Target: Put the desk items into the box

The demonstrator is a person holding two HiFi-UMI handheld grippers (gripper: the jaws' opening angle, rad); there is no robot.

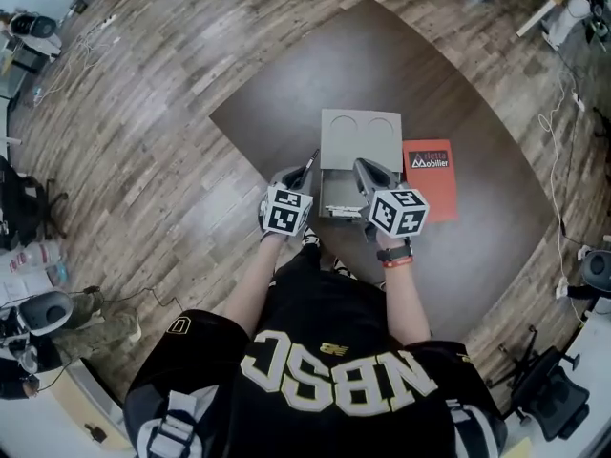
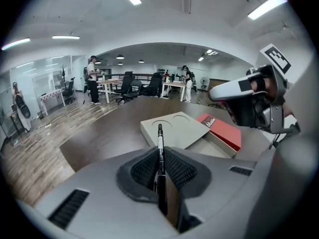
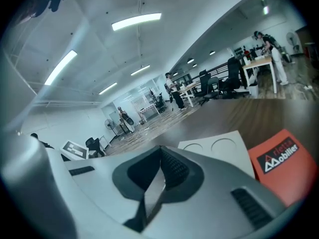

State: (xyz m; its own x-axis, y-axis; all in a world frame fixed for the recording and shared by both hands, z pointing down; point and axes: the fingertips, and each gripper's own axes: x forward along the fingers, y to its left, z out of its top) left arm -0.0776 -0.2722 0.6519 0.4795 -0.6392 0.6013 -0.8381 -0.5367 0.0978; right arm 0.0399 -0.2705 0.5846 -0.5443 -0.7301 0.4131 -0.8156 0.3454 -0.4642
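Note:
A black pen (image 2: 159, 142) with a white band stands upright between the pads of my left gripper (image 2: 160, 157), which is shut on it. In the head view this gripper (image 1: 300, 176) hovers at the left edge of the open grey box (image 1: 336, 197), with the pen (image 1: 310, 161) sticking out forward. The box's flat lid (image 1: 360, 137), which has two round marks, lies folded back behind it. My right gripper (image 1: 368, 174) hangs over the box's right side. Its jaws (image 3: 160, 156) are shut with nothing between them.
A red booklet (image 1: 430, 177) with white print lies right of the box on the dark brown table (image 1: 286, 93). Wood floor surrounds the table. Office chairs, desks and standing people are far off in the room (image 2: 124, 86).

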